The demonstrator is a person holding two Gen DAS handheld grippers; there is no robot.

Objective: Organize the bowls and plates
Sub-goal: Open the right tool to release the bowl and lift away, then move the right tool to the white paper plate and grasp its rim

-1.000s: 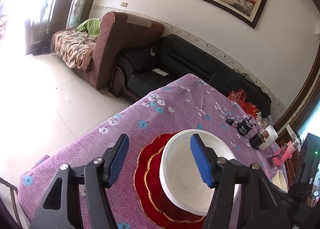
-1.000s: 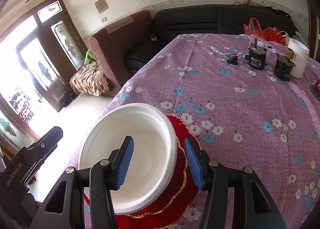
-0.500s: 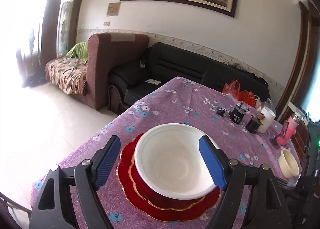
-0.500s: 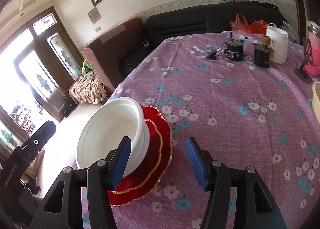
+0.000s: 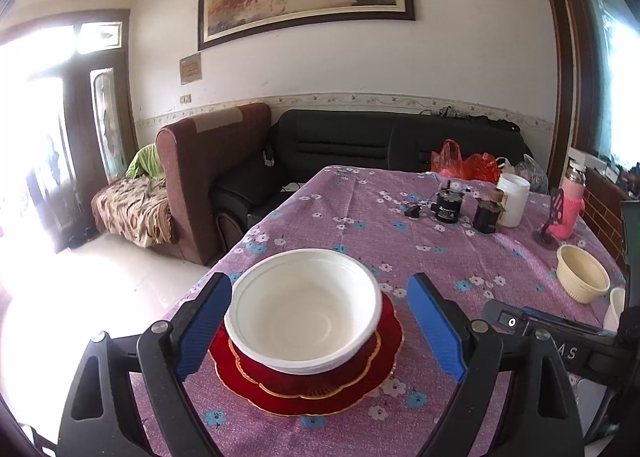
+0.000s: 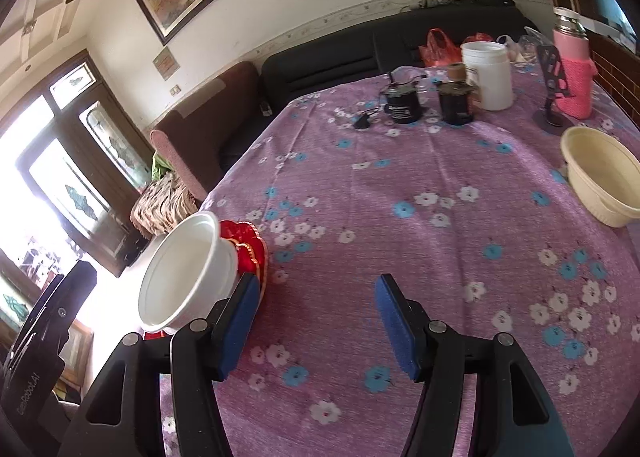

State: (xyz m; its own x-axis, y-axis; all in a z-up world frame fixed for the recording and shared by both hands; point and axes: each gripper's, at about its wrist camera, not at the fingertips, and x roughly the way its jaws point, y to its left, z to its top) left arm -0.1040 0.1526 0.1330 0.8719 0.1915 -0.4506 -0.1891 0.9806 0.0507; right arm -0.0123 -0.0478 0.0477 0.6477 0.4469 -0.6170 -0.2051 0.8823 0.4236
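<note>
Both grippers, left [image 5: 320, 327] and right [image 6: 316, 325], have drawn back from the white bowl [image 5: 304, 313], jaws apart.

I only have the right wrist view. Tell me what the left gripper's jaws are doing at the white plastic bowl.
Observer: The left gripper has its jaws wide open, one on each side of the white plastic bowl, holding nothing.
Operator: Report what's under it.
Observer: Two red scalloped plates with gold rims, smaller on larger, flat on the purple floral tablecloth.
Operator: Check beside the cream ribbed bowl.
Observer: A white vessel, partly cut off, stands just nearer than it.
</note>
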